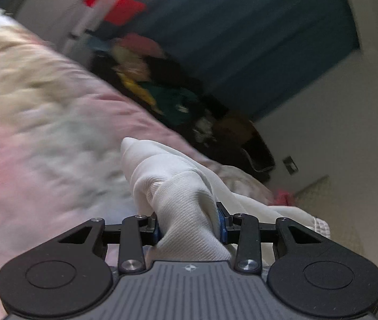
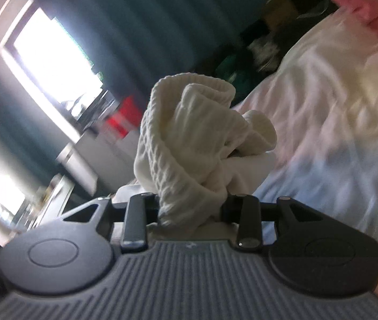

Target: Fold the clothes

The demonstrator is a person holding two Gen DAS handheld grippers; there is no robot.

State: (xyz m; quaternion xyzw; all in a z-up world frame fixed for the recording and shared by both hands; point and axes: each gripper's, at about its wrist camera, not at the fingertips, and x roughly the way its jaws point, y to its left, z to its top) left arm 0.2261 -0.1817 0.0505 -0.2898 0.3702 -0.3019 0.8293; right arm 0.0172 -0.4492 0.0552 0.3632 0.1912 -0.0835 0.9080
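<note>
Open bedspread (image 1: 42, 122) ahead; dark clothes heap (image 1: 178, 98) beyond.

A cream ribbed knit garment (image 1: 183, 202) was bunched at lower centre of the left wrist view, trailing off toward the lower right. In the right wrist view its crumpled folds (image 2: 197, 144) stood at frame centre.

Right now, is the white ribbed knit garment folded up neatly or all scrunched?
Scrunched. The white ribbed knit garment bunches in loose rolls between the right gripper, not flat or folded.
</note>
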